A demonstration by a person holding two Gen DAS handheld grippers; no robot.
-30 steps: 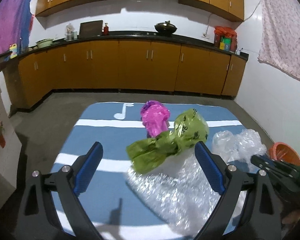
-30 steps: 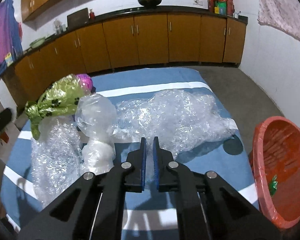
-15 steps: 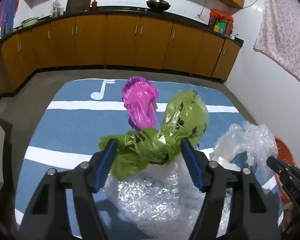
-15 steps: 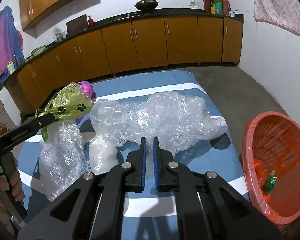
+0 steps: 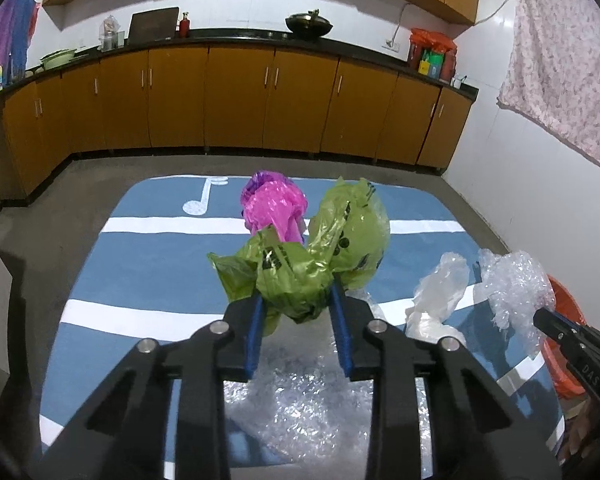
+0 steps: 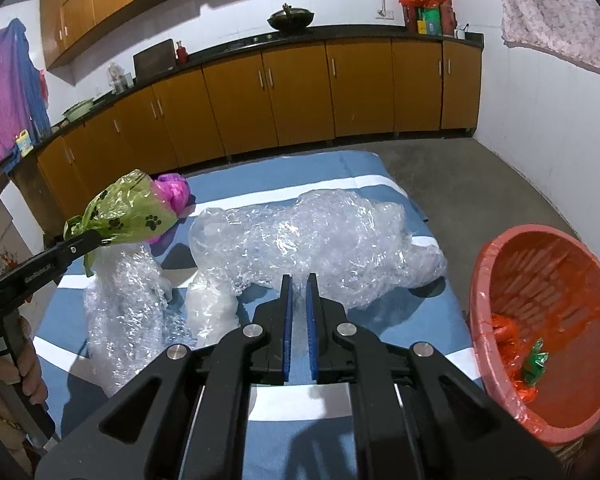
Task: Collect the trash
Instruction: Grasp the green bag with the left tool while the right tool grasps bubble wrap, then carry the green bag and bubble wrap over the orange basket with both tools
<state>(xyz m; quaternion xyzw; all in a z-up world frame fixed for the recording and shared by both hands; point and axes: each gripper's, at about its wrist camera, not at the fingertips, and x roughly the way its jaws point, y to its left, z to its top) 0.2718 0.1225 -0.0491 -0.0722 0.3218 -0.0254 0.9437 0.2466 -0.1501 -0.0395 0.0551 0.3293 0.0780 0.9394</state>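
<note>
A green paw-print bag [image 5: 300,276] is between my left gripper's [image 5: 296,300] blue pads, which are closing and press on its crumpled neck. The right wrist view shows that bag [image 6: 132,216] at the left gripper's tip [image 6: 96,240]. Just behind it lies a pink bag [image 5: 274,208]. My right gripper [image 6: 296,284] is shut on the edge of a large bubble wrap sheet [image 6: 320,236], which hangs a little above the mat. A second bubble wrap piece [image 6: 124,292] lies under the green bag. A red basket [image 6: 480,280] with wrappers inside stands at the right.
Everything lies on a blue mat with white stripes [image 5: 140,272] on a concrete floor. A clear plastic bag [image 5: 440,288] sits between the two bubble wrap pieces. Brown cabinets line the far wall and the left side. A white wall is close on the right.
My left gripper's jaws have gone from wide apart to closed around the green bag's neck, and it moved closer in. The right gripper stayed shut, with the bubble wrap still at its tips.
</note>
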